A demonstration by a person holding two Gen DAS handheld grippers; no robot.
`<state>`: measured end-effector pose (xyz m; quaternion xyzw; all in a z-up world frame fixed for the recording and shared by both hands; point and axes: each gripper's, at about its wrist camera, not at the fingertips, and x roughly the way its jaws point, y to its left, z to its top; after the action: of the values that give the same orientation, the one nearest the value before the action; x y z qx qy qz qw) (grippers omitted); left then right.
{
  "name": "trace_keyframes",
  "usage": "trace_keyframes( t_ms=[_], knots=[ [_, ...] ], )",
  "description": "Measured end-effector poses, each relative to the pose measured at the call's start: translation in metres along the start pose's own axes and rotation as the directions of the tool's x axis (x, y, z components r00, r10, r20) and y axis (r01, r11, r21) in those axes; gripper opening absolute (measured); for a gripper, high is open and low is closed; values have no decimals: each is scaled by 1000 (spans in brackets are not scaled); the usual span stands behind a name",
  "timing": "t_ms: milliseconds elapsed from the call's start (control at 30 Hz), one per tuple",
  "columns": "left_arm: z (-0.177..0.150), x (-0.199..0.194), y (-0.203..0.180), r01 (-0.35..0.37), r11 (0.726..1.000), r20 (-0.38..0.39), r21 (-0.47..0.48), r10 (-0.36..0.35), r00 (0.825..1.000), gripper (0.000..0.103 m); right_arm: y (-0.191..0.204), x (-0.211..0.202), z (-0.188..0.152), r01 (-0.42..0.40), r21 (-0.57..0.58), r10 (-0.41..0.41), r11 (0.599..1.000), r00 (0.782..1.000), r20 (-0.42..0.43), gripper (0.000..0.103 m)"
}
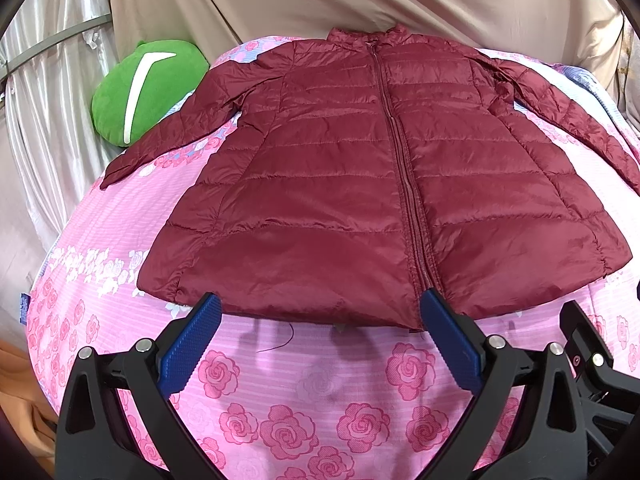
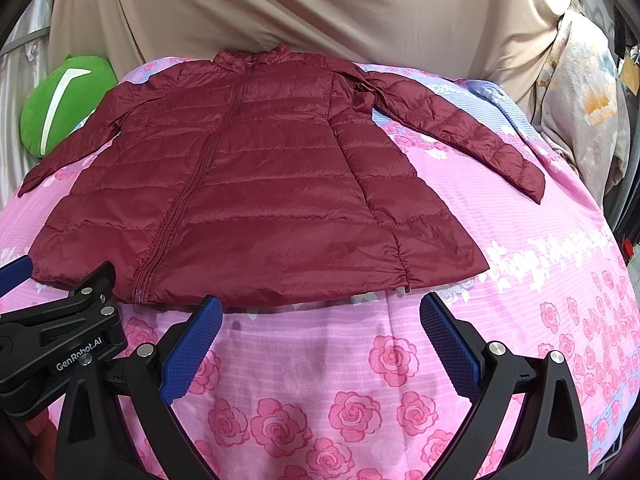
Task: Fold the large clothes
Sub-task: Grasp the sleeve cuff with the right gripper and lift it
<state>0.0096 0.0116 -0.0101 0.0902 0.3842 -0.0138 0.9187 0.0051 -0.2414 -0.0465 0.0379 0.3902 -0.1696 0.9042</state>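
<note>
At the hem of the maroon jacket (image 1: 360, 184), both grippers hover with nothing held. Left gripper (image 1: 320, 316): jaws spread wide, tips at the hem edge near the zipper (image 1: 404, 184); contact unclear. Right gripper (image 2: 320, 312): jaws wide, just short of the hem. Jacket lies flat, zipped, both sleeves out, on the pink rose bedspread (image 2: 320, 380); green cushion (image 1: 140, 92) beside its left sleeve.

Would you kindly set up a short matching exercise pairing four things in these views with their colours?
Things:
1. jacket
2. plush cushion
3. bedsheet
4. gripper fingers

Colours:
A. blue
B. pink with roses
C. dark red
D. green with a white stripe

Pairs: 1-C, 2-D, 3-B, 4-A
</note>
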Motion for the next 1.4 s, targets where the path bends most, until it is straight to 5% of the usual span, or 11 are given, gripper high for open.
trace_keyframes(
  t_ms=[367,500,767,900,1033,1167,1233,1333,1400],
  knots=[
    [-3,5,-1,3,1000,-6,5,-3,1000,97,0,6,-4,-9,1,9,1000,1000,-9,98],
    [3,11,-1,41,999,-20,9,-41,999,97,-14,19,-1,-78,32,79,996,996,-42,98],
    [32,42,41,141,985,-40,-95,-145,989,97,-147,67,45,-51,304,66,951,997,-41,98],
    [43,54,61,140,982,-21,-125,-143,989,97,-240,113,66,25,492,23,870,996,-90,96],
    [56,66,85,163,964,11,-209,-165,986,97,-320,148,74,120,654,-46,747,990,-130,94],
    [72,79,101,159,951,34,-265,-156,987,97,-347,172,88,171,664,-102,728,985,-142,95],
    [82,86,104,148,954,18,-262,-149,989,97,-347,184,100,220,629,-142,746,975,-172,84],
    [101,101,108,126,957,-23,-260,-136,990,97,-347,199,122,230,600,-148,766,972,-184,24],
    [109,107,112,113,958,-19,-264,-123,992,97,-346,205,151,163,640,-87,751,985,-148,14]
  ],
)
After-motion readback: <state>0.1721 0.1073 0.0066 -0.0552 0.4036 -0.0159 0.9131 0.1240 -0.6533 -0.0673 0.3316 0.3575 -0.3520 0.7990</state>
